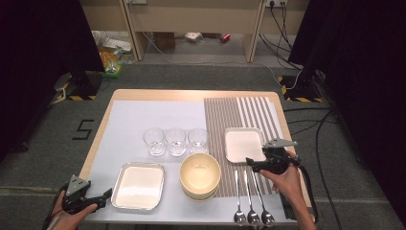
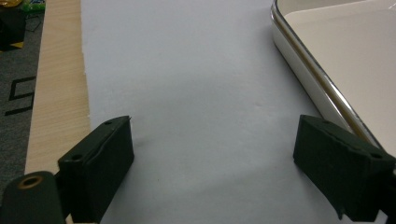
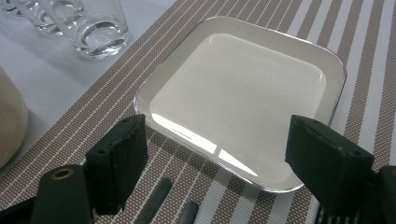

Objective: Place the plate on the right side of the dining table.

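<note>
Right gripper (image 3: 212,163) jaws spread wide, nothing between, hanging just above near rim of small square plate (image 3: 243,98); pads clear of it. Plate flat on striped placemat (image 3: 369,93), right side of table (image 1: 191,94), w/ three spoons (image 1: 249,196) just in front, handle tips poking in below jaws. Probably glazed ceramic: stiff, some weight, slick, chips or breaks if dropped or knocked. Low raised rim the sensible place to pinch, mid near edge, one pad over and one under; needs tilt or slide first since lying flat on mat. Firm squeeze, slow lift, else likely to slip or swing from the pinch. Left gripper (image 2: 212,163) also released, jaws wide apart over bare white sheet (image 2: 187,93), empty, edge of larger metal-rimmed tray (image 2: 308,65) just beside right jaw, not touching. Farther out: cream bowl (image 1: 200,175) between tray and mat, looks like a stack of two or so, three clear glasses (image 1: 175,141) in a row behind it, close together. Glasses near enough to plate's left side that a sideways swing could clip one; lift straight up safer.
</note>
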Available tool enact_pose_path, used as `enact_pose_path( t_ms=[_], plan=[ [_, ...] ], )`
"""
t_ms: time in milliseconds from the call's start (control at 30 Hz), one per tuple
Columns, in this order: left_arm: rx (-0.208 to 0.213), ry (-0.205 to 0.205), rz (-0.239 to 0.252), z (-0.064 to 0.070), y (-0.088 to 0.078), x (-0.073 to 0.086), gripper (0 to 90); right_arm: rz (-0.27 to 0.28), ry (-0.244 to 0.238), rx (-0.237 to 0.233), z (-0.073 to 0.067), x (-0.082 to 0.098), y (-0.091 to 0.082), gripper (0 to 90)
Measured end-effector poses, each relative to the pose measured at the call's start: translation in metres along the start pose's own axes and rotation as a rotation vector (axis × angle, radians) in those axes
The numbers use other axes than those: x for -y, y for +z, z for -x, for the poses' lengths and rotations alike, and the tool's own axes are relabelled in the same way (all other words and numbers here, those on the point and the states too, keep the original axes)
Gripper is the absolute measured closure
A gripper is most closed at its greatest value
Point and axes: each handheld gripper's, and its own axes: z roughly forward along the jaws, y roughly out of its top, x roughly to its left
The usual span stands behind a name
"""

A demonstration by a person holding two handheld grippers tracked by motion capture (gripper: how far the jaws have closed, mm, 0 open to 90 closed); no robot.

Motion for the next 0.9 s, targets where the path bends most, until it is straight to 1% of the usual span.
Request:
enact_pose_path(
  t_ms=[100,133,167,200,233,267,367,433,533,567,633,700,900],
  plan=[
    [-0.007,-0.003,-0.008,0.001,0.000,-0.001,11.0,0.003,-0.008,-0.005,-0.002,-0.002,-0.002,21.0],
    [-0.009,-0.005,-0.003,0.001,0.000,-0.001,10.9,0.008,-0.007,-0.009,-0.003,-0.003,-0.002,21.0],
    [-0.011,-0.006,-0.011,0.001,0.000,-0.001,10.9,0.007,-0.006,-0.009,-0.004,-0.004,-0.003,21.1],
    [-0.015,-0.005,-0.011,0.001,0.000,-0.002,10.9,0.015,-0.010,-0.012,-0.005,-0.005,-0.003,21.5],
    [-0.017,-0.006,-0.013,0.002,0.000,-0.002,10.8,0.015,-0.002,-0.017,-0.005,-0.006,-0.004,21.8],
    [-0.018,-0.006,-0.017,0.002,0.000,-0.002,10.8,0.017,-0.010,-0.018,-0.006,-0.007,-0.004,21.9],
    [-0.023,-0.010,-0.023,0.002,0.000,-0.003,10.6,0.017,-0.016,-0.012,-0.008,-0.010,-0.006,22.0],
    [-0.027,-0.012,-0.025,0.003,0.000,-0.003,10.6,0.019,-0.019,-0.017,-0.010,-0.012,-0.007,22.1],
    [-0.026,-0.008,-0.028,0.003,0.000,-0.003,10.4,0.022,-0.028,-0.019,-0.012,-0.015,-0.009,22.6],
    [-0.026,-0.004,-0.025,0.002,0.000,-0.003,10.2,0.023,-0.024,-0.017,-0.012,-0.015,-0.009,22.6],
    [-0.029,0.007,-0.021,0.002,0.000,-0.003,8.0,0.024,-0.032,-0.018,-0.013,-0.017,-0.010,22.6],
    [-0.032,-0.007,-0.019,0.002,0.001,-0.002,7.1,0.023,-0.033,-0.018,-0.014,-0.018,-0.010,22.4],
    [-0.042,-0.014,-0.042,0.002,0.001,-0.005,6.7,0.026,-0.048,-0.028,-0.017,-0.021,-0.010,22.3]
  ],
)
